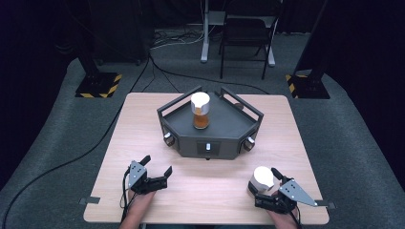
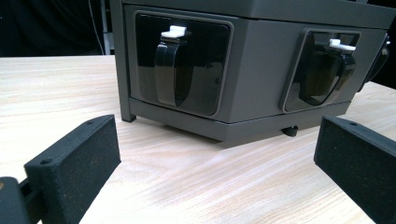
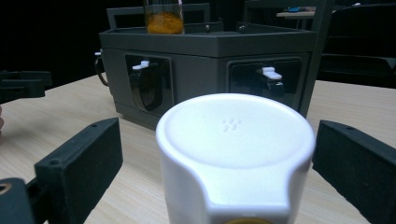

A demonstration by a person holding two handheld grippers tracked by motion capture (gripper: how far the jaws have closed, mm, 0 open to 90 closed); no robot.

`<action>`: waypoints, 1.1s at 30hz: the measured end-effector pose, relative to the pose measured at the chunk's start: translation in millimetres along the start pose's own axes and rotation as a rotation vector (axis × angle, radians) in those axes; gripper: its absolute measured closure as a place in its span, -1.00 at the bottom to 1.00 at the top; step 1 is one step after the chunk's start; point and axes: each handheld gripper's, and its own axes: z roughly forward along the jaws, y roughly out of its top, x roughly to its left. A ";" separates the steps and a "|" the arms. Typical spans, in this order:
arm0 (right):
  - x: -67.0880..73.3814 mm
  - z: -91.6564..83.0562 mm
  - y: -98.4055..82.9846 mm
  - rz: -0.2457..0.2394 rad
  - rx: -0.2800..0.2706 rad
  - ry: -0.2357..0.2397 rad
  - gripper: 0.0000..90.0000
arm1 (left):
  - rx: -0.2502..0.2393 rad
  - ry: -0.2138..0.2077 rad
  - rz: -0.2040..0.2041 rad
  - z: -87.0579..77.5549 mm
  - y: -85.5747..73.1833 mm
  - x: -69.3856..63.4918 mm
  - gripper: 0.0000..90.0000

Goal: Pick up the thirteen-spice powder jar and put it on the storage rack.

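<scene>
A dark grey angular machine (image 1: 210,129) stands mid-table, and a white-capped jar of orange stuff (image 1: 200,110) is upright on its top deck. A second white-capped jar (image 1: 262,179) stands on the table near the front right. My right gripper (image 1: 267,183) is open, its jaws standing either side of that jar's white cap (image 3: 236,140) with a gap on both sides. My left gripper (image 1: 157,167) is open near the front left with nothing between its jaws, facing the machine's front panels (image 2: 182,70).
The machine has black latches with white tabs (image 2: 175,32) in recessed windows and round knobs (image 1: 168,138) at its corners. A chair (image 1: 246,36) and stands sit on the floor beyond the wooden table (image 1: 143,119). Cables trail off the table's left.
</scene>
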 end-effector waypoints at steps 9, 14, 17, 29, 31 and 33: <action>5.6 1.3 3.2 -0.024 0.012 -0.010 -0.82 | 0.000 -0.001 0.000 -0.2 0.0 0.1 -1.00; 6.4 0.6 7.5 -0.010 0.042 -0.024 -0.53 | 0.000 0.001 0.000 -0.2 0.0 -0.2 -1.00; 3.8 -1.2 10.7 0.005 0.053 -0.025 -0.36 | 0.000 0.004 0.004 -0.2 0.0 -1.0 -1.00; 0.6 -0.7 17.3 -0.014 0.075 -0.009 -0.34 | 0.001 0.003 0.009 0.1 0.1 -1.7 -1.00; 0.4 0.0 18.4 -0.017 0.079 -0.003 -0.34 | 0.000 0.003 0.008 0.0 0.0 -1.5 -1.00; 0.7 0.6 19.2 -0.023 0.080 0.000 -0.34 | -0.001 0.004 0.006 -0.1 -0.1 -1.3 -1.00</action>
